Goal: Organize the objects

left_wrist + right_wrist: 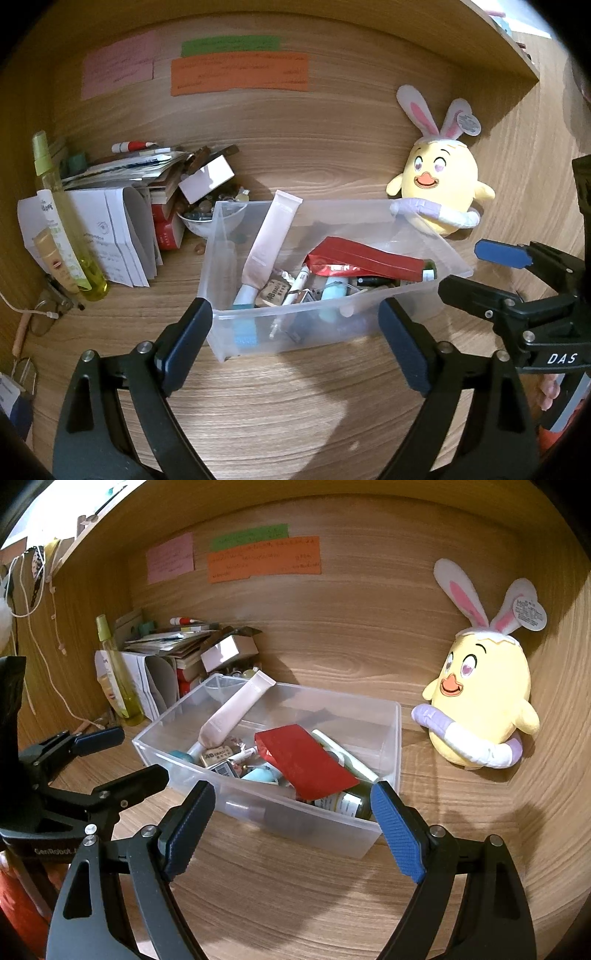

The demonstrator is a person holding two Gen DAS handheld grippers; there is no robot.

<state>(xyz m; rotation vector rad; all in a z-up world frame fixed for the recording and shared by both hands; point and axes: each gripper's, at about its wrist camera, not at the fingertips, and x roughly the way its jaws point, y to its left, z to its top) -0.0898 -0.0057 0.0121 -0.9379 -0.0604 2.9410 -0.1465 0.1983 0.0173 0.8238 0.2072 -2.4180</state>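
- Two grippers hover over the wooden bench (295, 406), both aimed at a clear plastic bin (221, 258) in the middle.
- Left gripper (295, 332): jaws wide apart, nothing between the pads; the near wall of the bin sits just beyond its fingertips. No contact seen.
- Right gripper (293, 823): jaws wide apart, empty; its right fingertip lies close to the bin's near corner, touching or not cannot be told.
- Each gripper shows at the edge of the other's view, side by side.
- Bin contents: a pale pink tube (267, 236) leaning against the far-left wall, cap down; a red tube (369, 260) lying across the top of the heap; a white pen (299, 280); a light blue item (332, 291); a small printed packet (273, 293); a dark bottle (347, 803) under the red tube, in the corner nearest the right gripper.
- Left of the bin: a yellow spray bottle (62, 218) upright, folded papers (118, 236), a stack of booklets, a small white box (207, 177) tilted over a bowl (207, 221) of small items.
- Right of the bin: a yellow chick plush (439, 181) with rabbit ears, leaning on the back panel, just beside the bin's far-right corner.
- Back panel: pink, green and orange paper notes (240, 74) stuck up high.
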